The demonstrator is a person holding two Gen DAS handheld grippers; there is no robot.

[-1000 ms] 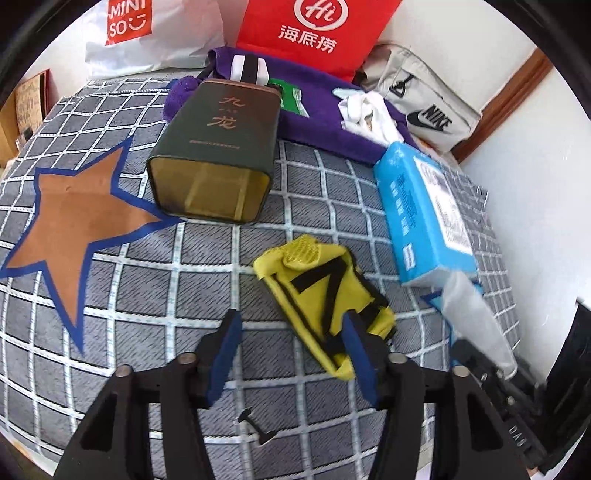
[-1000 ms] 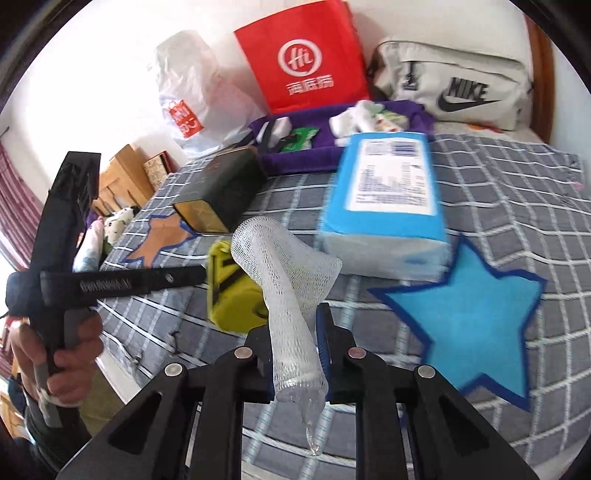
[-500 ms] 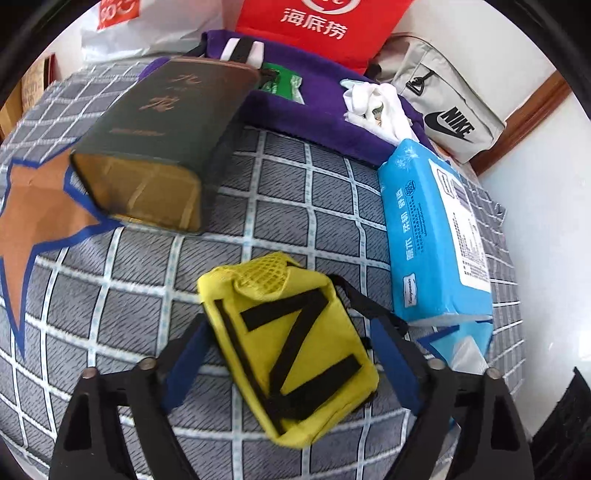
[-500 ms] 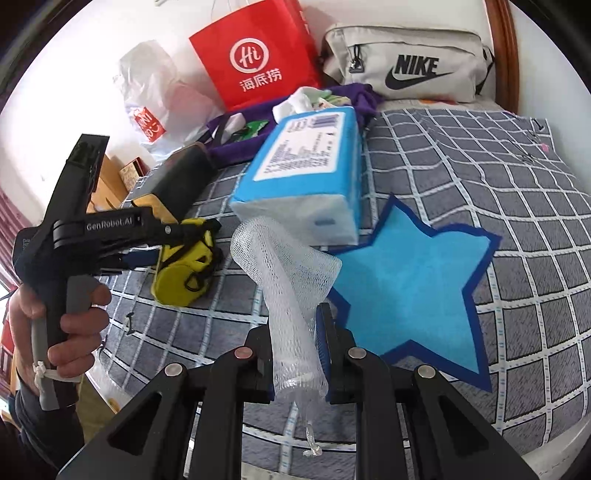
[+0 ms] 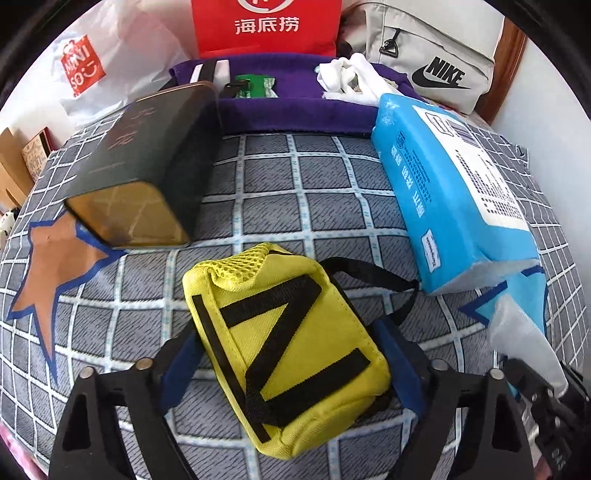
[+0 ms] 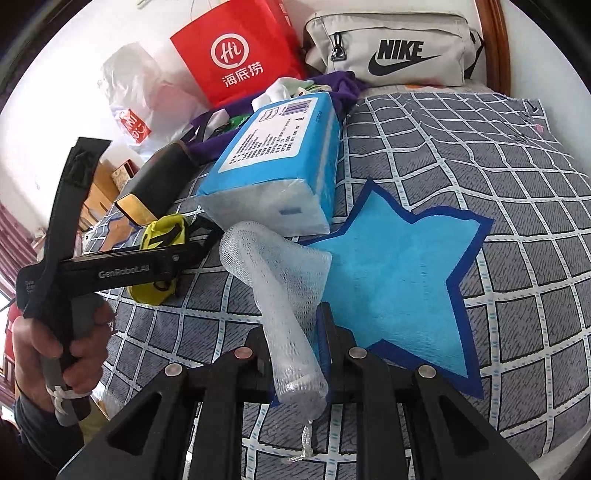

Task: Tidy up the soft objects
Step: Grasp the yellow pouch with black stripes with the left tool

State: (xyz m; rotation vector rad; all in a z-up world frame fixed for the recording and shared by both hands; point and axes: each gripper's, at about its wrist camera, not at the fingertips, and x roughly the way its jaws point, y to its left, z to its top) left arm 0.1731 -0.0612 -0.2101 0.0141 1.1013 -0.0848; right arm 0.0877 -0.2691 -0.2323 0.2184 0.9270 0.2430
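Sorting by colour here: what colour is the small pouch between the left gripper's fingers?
Yellow pouch with black straps; clearest in the left wrist view.

On the bed [image 5: 295,206], the pouch [image 5: 288,347] lies nearest in the left wrist view, between the left gripper [image 5: 291,365] fingers. Behind it to the left lies a tin [image 5: 147,162], partly on a star patch [image 5: 55,266]; to the right lies a tissue pack [image 5: 454,199]. Behind both sits a tray [image 5: 295,110], then a paper bag [image 5: 266,26] and a waist bag [image 5: 432,70] by the wall. The right gripper [image 6: 295,354] holds a mesh roll [image 6: 284,295] over another star [image 6: 399,273].
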